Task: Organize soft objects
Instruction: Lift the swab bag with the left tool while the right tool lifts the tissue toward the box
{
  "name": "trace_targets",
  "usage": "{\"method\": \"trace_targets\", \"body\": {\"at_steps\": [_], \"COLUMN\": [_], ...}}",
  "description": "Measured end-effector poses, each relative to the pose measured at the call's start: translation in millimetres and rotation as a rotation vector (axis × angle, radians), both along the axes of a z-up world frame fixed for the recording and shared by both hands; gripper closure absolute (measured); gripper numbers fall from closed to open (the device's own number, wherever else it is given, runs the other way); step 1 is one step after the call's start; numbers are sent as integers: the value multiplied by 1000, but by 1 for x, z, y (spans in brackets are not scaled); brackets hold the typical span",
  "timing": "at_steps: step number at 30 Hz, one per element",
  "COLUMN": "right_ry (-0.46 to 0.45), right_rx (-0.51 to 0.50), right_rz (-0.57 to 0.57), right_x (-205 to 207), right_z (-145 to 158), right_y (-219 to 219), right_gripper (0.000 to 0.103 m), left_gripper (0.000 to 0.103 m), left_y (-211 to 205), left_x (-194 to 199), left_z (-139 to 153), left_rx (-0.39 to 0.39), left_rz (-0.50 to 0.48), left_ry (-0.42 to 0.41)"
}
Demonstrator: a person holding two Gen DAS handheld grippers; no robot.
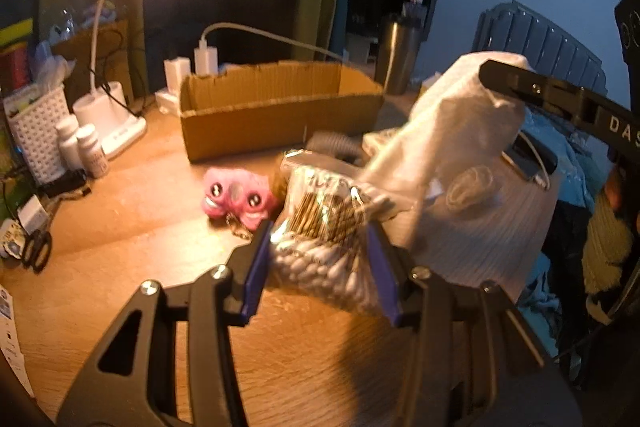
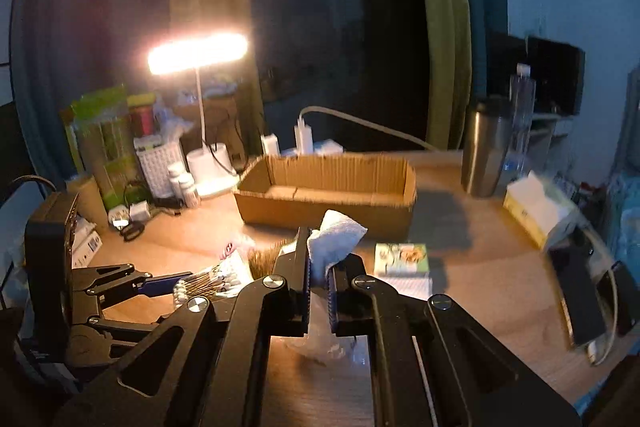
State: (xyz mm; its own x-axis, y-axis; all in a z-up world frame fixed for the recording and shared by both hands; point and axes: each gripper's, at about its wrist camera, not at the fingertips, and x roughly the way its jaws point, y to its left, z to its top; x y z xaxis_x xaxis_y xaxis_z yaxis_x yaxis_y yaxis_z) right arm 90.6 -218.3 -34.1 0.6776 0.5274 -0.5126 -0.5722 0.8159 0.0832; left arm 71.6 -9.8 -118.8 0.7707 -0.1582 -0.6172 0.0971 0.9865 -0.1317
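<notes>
Both tongs are loaded and nothing has reached the cardboard box [image 2: 326, 187] yet, so the sorting looks to be at an early stage. The left tongs [image 1: 320, 263] are closed around a clear bag of cotton swabs [image 1: 324, 263], the purple pads pressing its sides at about 6 o'clock in the left wrist view. The right tongs [image 2: 319, 281] are pinched narrow on a white cloth [image 2: 338, 233], whose loose end flops out above the fingers toward 12 o'clock; from the left wrist view the same cloth hangs at 2 o'clock.

The box sits on the bench [image 2: 460, 227] at 12 o'clock of both tongs, well apart from them, and its floor appears bare (the near wall hides part of it, so a small item could lie unseen).

Still waiting on the bench: a pink plush toy [image 1: 238, 197] at 10 o'clock of the swab bag, near it, and a small flat packet [image 2: 402, 259] just at 3 o'clock of the right tongs. My judgement is that two items are in hand, none are stowed, and at least the plush is left. Whether the tissue box [image 2: 534, 205] at 3 o'clock counts as a soft thing to sort I cannot tell.
</notes>
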Motion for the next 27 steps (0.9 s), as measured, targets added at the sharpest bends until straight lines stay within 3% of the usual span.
{"method": "trace_targets", "body": {"at_steps": [6,15,19,21,24,27], "right_ry": [-67,-95,-55,22,89,61], "right_rx": [13,51,-5,-69,-83,-27], "right_rz": [2,18,40,32,37,57], "right_x": [-3,8,20,35,39,30], "right_z": [26,46,29,0,-26,-16], "right_y": [-3,-8,2,9,10,5], "right_gripper": [96,96,95,96,97,97], "left_gripper": [55,55,55,55,55,55], "left_y": [8,21,24,25,27,25], "left_x": [-6,-15,-16,-15,-13,-9], "left_z": [20,46,44,42,41,40], "left_rx": [-8,-14,-14,-13,-12,-16], "left_rz": [26,77,87,89,96,95], "left_ry": [-50,-126,-119,-112,-106,-103]}}
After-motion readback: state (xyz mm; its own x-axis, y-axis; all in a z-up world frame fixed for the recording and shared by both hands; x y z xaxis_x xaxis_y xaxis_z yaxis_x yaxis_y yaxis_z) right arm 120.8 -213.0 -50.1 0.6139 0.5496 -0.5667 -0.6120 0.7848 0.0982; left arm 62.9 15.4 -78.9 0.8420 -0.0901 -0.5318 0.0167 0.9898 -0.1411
